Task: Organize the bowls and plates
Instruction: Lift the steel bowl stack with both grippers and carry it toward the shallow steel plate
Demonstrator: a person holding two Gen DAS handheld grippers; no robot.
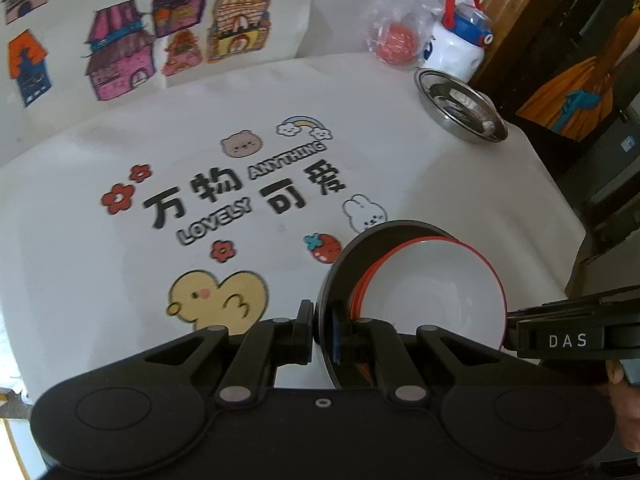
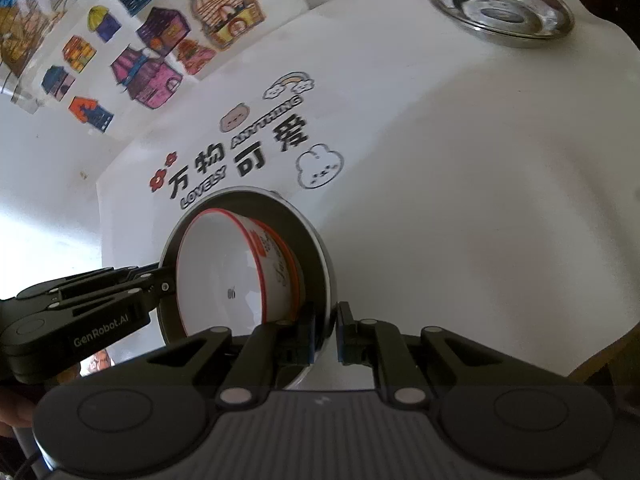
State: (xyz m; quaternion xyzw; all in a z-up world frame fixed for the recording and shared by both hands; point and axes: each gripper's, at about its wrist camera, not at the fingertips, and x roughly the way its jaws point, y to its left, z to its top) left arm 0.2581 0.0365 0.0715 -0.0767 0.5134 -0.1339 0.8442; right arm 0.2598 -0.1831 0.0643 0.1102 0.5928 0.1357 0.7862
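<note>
While both grippers are held over the bench, the following is observed:

Left gripper: jaws nearly closed, clamped on the rim of the dark plate.
Right gripper: jaws nearly closed, clamped on the opposite rim of the same plate.
Dark plate: held tilted above the bench between both grippers.
White bowl: red-rimmed, carried inside the plate.
Steel dish: rested at the far bench corner, well apart.
Bottle: stood beyond the steel dish.
</note>
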